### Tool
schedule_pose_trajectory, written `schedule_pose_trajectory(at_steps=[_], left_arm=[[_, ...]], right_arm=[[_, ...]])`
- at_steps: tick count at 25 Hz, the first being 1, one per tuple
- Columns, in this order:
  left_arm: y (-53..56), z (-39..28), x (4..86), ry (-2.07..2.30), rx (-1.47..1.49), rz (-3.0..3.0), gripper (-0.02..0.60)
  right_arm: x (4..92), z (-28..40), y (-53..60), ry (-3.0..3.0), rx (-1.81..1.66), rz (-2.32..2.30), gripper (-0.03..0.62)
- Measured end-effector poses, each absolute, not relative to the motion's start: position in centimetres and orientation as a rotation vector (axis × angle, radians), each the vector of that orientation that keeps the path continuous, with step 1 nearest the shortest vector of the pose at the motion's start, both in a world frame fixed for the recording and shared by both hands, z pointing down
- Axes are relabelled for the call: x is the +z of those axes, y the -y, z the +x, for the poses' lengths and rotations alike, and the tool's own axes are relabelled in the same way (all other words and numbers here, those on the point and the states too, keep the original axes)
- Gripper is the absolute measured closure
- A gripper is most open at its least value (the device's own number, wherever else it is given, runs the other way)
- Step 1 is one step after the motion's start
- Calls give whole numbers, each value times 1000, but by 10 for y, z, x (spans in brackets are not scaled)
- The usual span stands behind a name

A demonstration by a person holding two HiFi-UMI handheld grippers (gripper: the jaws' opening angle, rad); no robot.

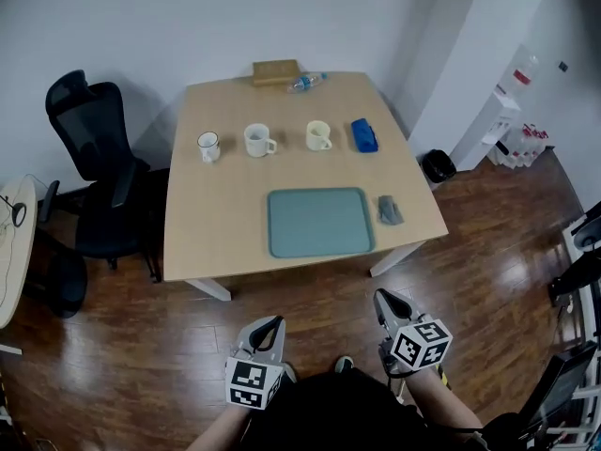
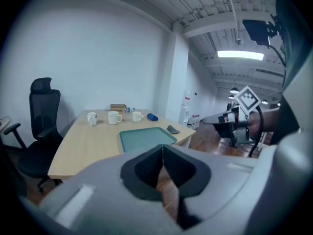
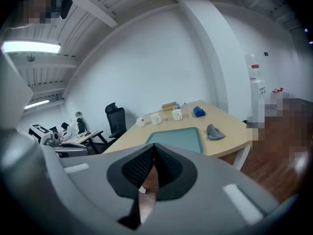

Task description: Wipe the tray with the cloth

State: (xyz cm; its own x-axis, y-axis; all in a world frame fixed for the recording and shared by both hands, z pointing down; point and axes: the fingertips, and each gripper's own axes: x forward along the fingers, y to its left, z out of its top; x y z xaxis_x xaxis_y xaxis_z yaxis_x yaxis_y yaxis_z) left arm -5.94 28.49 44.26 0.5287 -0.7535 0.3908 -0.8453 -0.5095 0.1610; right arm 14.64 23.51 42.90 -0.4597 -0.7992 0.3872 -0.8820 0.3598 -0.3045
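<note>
A teal tray (image 1: 320,221) lies on the wooden table (image 1: 216,214) near its front edge, with nothing on it. A crumpled grey cloth (image 1: 390,210) sits just to the tray's right. Both grippers hang over the floor in front of the table, well short of it. My left gripper (image 1: 272,326) is shut with nothing in it, and so is my right gripper (image 1: 389,300). The left gripper view shows the closed left gripper (image 2: 162,153) below the tray (image 2: 146,138) and cloth (image 2: 172,129). The right gripper view shows the closed right gripper (image 3: 153,155), the tray (image 3: 178,138) and the cloth (image 3: 214,131).
Behind the tray stand three mugs (image 1: 258,140) in a row and a blue cloth (image 1: 364,134). A wooden box (image 1: 275,71) and a plastic bottle (image 1: 306,82) are at the table's far edge. A black office chair (image 1: 99,172) stands to the left, a small bin (image 1: 438,165) to the right.
</note>
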Motion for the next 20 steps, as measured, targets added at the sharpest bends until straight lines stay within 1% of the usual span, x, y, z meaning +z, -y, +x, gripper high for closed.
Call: schedule_pose_trajectory(at_steps=[6, 10, 20], left_arm=[[-293, -23, 424, 1341, 297, 2418, 577], [-301, 5, 423, 1332, 324, 2431, 577], [-321, 20, 433, 1363, 387, 2346, 577]], right_arm=[[405, 157, -252, 2535, 592, 1474, 588], [409, 171, -266, 2554, 559, 1425, 588], [422, 188, -283, 2567, 590, 1367, 588]])
